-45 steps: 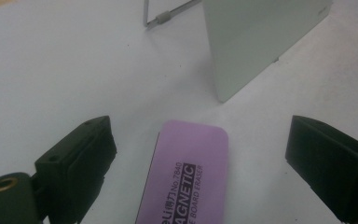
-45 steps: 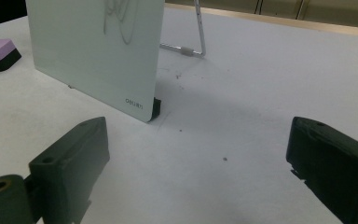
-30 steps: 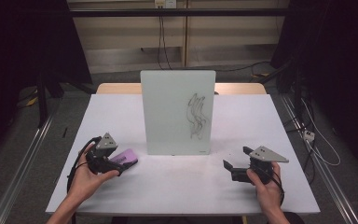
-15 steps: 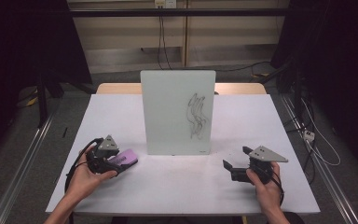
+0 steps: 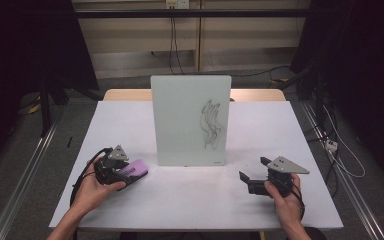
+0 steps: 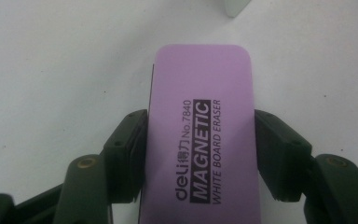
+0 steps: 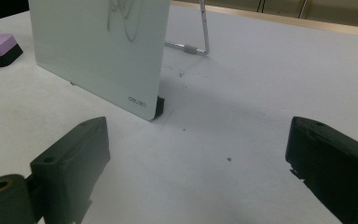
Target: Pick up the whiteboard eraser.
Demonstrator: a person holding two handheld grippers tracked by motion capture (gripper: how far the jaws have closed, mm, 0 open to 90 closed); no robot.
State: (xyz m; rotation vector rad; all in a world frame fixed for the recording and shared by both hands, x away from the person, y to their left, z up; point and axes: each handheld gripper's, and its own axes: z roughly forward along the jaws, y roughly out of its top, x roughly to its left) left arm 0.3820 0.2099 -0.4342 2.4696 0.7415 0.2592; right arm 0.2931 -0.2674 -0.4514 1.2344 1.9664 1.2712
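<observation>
White tabletop [image 5: 190, 200] spreads out under a dim room, with dark curtains to either side and pale panelling along the back wall. Nearest the person's edge, two hands come in from the bottom of the high view, each with a gripper.

At about eight o'clock from the table's middle, the left gripper [image 5: 130, 175] has just closed its jaws on the purple eraser [image 5: 134, 170]. In the left gripper view the two black pads press flat against the long sides of the eraser [image 6: 200, 140], whose top reads "MAGNETIC WHITE BOARD ERASER"; its far end sticks out past the fingertips, over the white surface. Whether the eraser is resting on the table or lifted just clear of it I cannot tell.

At about four o'clock the right gripper [image 5: 252, 172] rests low over the table in the person's right hand [image 5: 285, 197]. Its jaws stand wide apart with nothing between them, as the right gripper view [image 7: 196, 154] shows, with bare table in the gap.

Farther off, near the centre, a small whiteboard [image 5: 191, 120] stands upright on a wire stand [image 7: 200, 42], with a black scribble [image 5: 211, 122] on its right half. The eraser lies just beside the board's lower left corner, at its seven o'clock, not touching it.

Beyond the table, at twelve o'clock, cables [image 5: 172, 35] hang down the back wall.
</observation>
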